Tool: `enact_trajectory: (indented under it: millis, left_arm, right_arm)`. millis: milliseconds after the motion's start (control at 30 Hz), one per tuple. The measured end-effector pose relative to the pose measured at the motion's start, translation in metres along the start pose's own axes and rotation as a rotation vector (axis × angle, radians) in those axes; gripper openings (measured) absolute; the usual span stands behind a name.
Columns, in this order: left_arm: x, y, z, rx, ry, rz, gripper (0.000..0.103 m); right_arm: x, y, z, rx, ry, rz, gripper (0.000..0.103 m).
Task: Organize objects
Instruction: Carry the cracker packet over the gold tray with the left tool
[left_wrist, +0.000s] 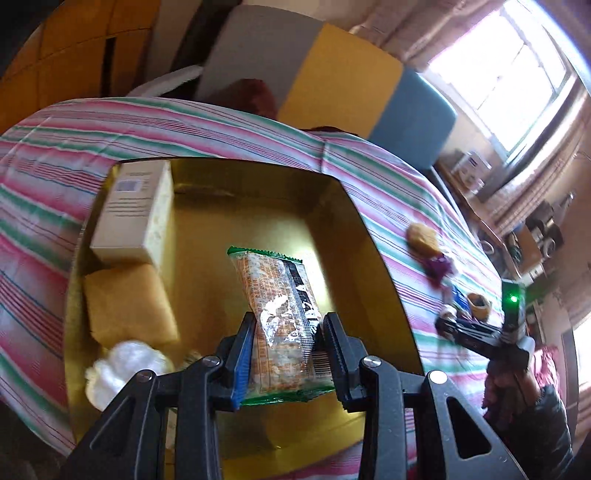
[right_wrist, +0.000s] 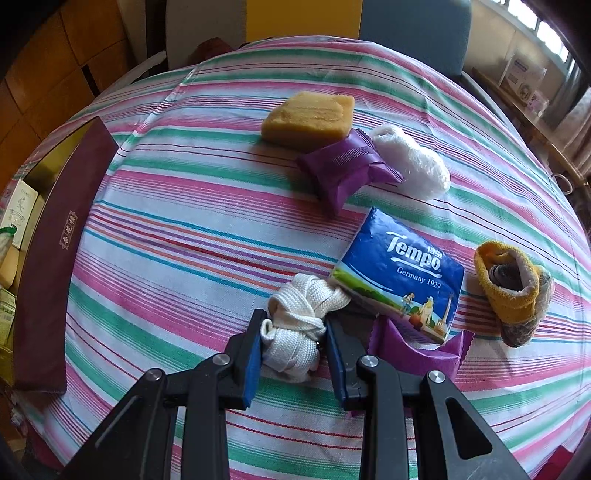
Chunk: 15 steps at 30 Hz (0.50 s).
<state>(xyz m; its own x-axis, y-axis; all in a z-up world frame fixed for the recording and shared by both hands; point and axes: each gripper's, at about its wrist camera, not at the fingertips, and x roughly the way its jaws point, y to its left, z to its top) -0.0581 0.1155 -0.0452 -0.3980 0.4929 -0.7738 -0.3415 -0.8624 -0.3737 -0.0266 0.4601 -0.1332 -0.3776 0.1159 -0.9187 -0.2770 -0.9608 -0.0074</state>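
My left gripper (left_wrist: 290, 325) is shut on a snack packet (left_wrist: 277, 306) with orange print and green ends, held above the gold-lined box (left_wrist: 332, 229). In the box lie a white carton (left_wrist: 133, 210), a yellow sponge (left_wrist: 127, 304) and a white fluffy ball (left_wrist: 122, 363). My right gripper (right_wrist: 293, 326) is closed around a bundle of white woven strap (right_wrist: 299, 325) that rests on the striped tablecloth (right_wrist: 184, 229). The right gripper also shows in the left wrist view (left_wrist: 476, 332).
On the cloth lie a yellow sponge (right_wrist: 308, 120), a purple packet (right_wrist: 343, 170), a white fluffy roll (right_wrist: 413, 166), a blue Tempo tissue pack (right_wrist: 402, 273), another purple wrapper (right_wrist: 413, 350) and a yellow-cuffed sock (right_wrist: 511, 291). The box's maroon wall (right_wrist: 55, 258) stands left.
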Motion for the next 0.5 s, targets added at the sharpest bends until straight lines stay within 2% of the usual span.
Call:
enact_trajectory:
  millis: [200, 500]
  left_arm:
    - [0.008, 0.011, 0.013, 0.001, -0.009, 0.048, 0.036]
    - [0.051, 0.045, 0.059, -0.015, 0.031, 0.128, 0.036]
  right_arm:
    - [-0.001, 0.000, -0.001, -0.007, -0.002, -0.006, 0.032]
    - [-0.001, 0.000, 0.001, -0.005, 0.000, -0.005, 0.032]
